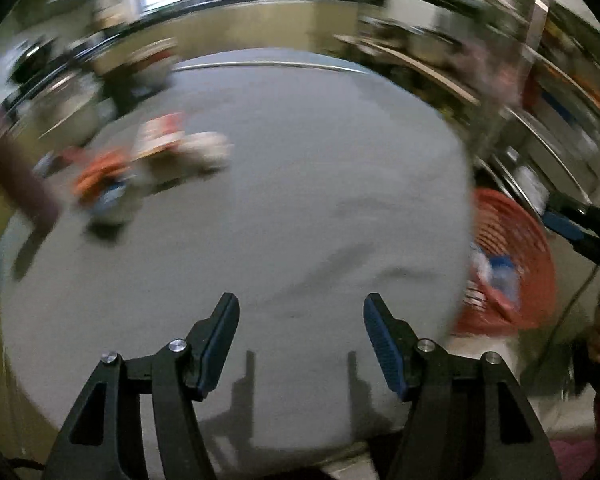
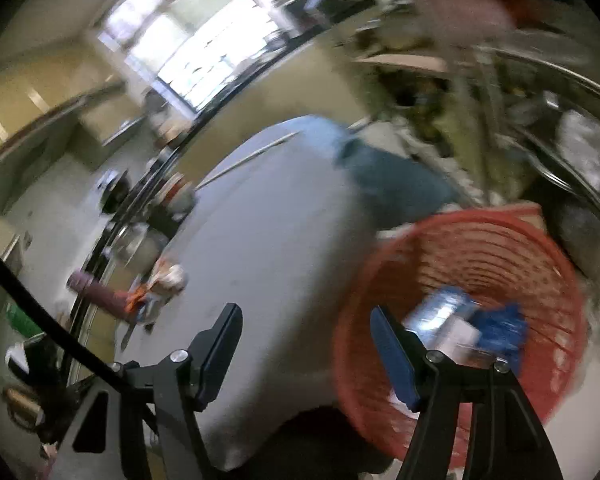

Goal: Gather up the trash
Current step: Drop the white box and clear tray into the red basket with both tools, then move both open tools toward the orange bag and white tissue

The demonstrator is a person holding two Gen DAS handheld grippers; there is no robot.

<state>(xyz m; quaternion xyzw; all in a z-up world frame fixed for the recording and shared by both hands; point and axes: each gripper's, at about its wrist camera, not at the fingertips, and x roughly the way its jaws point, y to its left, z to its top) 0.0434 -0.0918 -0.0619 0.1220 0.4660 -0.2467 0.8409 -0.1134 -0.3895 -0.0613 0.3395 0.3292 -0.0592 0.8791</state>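
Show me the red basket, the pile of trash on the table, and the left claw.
red basket (image 2: 500, 248), right wrist view, inner back wall.
pile of trash (image 1: 148, 164), left wrist view, middle of the heap.
left claw (image 1: 300, 340), left wrist view, midway between fingertips.

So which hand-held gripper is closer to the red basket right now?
Right. The right hand-held gripper hangs open at the basket's rim; the left hand-held gripper, also open, is over the grey table, basket off to its side.

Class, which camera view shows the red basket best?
The right wrist view: the red basket shows its whole rim and the trash inside. The left wrist view catches only part of it at the table's edge.
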